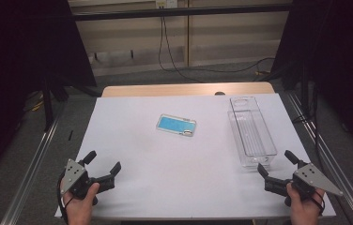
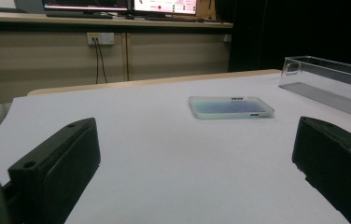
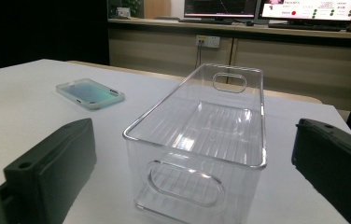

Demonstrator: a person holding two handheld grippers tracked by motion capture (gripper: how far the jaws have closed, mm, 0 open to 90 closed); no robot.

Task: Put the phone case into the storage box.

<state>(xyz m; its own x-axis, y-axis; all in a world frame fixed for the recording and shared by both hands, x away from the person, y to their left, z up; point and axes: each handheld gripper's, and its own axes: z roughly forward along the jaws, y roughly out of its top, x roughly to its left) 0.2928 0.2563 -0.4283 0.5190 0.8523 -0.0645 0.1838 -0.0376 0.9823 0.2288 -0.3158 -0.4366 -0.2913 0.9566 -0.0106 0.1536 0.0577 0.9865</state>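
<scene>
Left gripper view first: jaws spread wide with nothing between them, just bare white table (image 2: 164, 177). Dead ahead past the gap sits the phone (image 2: 231, 107), lying flat, long side running across the view, well apart from the jaws. Right gripper view is the same deal, jaws wide and holding nothing, but it's staring straight into the clear bin (image 3: 201, 140), which is just beyond the tips with its short handled end facing the camera.

From the high view, the left gripper (image 1: 103, 165) rests at the near left corner and the right gripper (image 1: 273, 166) at the near right, both near the table edge. The phone (image 1: 176, 125) is around mid-table, its long axis running mostly left-right with a slight tilt. It lies forward and to the right of the left jaws, forward and well left of the right ones. I'd call the left hand a bit nearer, but it's close.

That bin (image 1: 251, 132) runs lengthwise away from the person along the right side, and it's empty. The phone lies outside it, to its left, not touching. My guess is the phone goes in there, so nothing has started yet.
</scene>
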